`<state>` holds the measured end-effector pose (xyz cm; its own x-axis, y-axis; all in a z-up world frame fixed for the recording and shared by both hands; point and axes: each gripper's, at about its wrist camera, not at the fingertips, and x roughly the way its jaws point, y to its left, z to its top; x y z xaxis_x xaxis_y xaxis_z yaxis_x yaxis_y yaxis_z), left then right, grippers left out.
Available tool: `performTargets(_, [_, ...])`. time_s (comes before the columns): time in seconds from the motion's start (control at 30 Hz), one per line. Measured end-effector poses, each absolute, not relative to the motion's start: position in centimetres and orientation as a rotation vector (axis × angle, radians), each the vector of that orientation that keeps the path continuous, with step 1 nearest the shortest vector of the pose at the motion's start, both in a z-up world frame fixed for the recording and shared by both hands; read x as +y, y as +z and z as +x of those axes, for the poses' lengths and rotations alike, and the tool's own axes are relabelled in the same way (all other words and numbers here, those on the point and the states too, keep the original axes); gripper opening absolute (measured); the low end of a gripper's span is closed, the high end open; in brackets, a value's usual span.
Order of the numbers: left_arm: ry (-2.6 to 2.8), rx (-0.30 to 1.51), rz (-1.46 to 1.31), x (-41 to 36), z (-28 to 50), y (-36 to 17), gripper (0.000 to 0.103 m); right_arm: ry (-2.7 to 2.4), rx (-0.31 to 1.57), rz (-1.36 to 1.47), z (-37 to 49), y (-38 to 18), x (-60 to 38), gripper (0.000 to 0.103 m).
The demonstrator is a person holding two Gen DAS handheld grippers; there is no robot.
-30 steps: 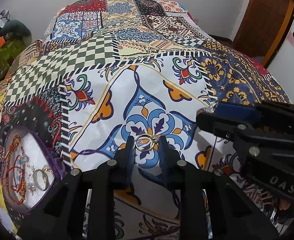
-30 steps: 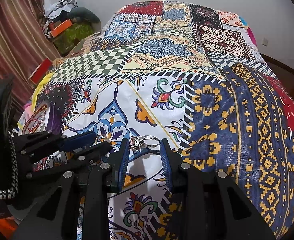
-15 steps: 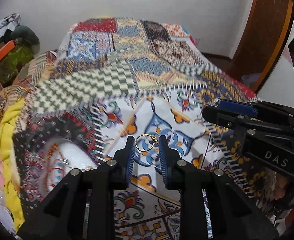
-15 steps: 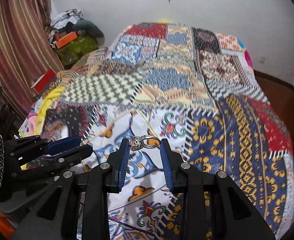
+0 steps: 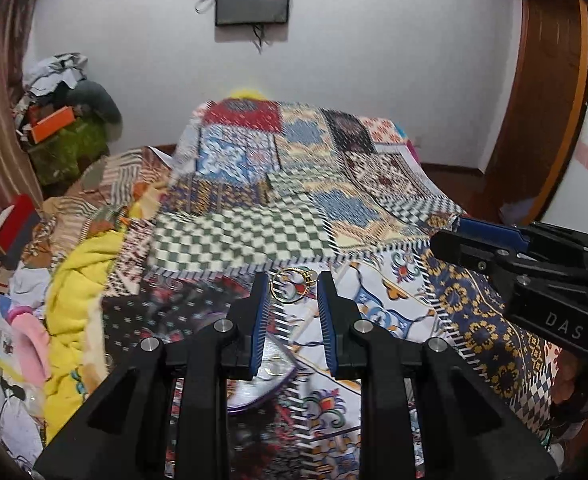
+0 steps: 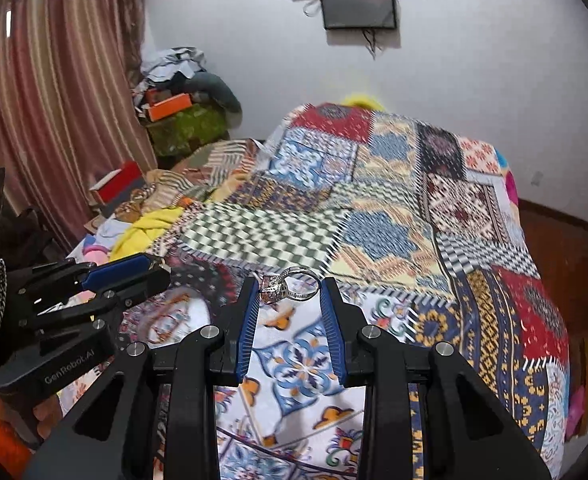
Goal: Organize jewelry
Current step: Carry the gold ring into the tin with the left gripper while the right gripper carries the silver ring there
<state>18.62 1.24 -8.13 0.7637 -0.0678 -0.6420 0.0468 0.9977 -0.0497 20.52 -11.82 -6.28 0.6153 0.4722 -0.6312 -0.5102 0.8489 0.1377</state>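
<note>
- Left claw point(image 5: 294, 286) clamped on gold ring point(image 5: 292, 285), lifted above bed point(image 5: 373, 208).
- Right claw point(image 6: 290, 285) clamped on silver ring point(image 6: 290, 283).
- Judgement: 2 rings picked, neither stored; purple-rimmed tray point(image 5: 254, 398) waits below.

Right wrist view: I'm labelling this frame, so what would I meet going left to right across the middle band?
Striped curtain → left gripper → silver ring held in the right gripper → patchwork bedspread → wooden floor.
</note>
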Motion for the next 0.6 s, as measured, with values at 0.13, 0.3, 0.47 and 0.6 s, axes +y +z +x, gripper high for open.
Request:
performTargets(0.13, [-0.042, 0.67, -0.041, 2.7, 17.6, -7.3, 0.023, 0.601, 0.699, -0.062, 20.0, -5.9, -10.5, 0.029])
performTargets(0.3, [-0.02, 0.656, -0.052, 4.3, 16.8, -7.2, 0.023, 0.637, 0.703, -0.078, 19.7, -6.2, -8.5, 0.029])
performTargets(0.47, [0.004, 0.674, -0.079, 6.4, 16.6, -8.1, 0.023, 0.666, 0.729, -0.09, 19.7, -7.1, -6.6, 0.029])
performTargets(0.6, [0.018, 0.703, -0.094, 7.7, 16.6, -9.3, 0.023, 0.69, 0.759, -0.108, 19.8, -8.2, -5.1, 0.029])
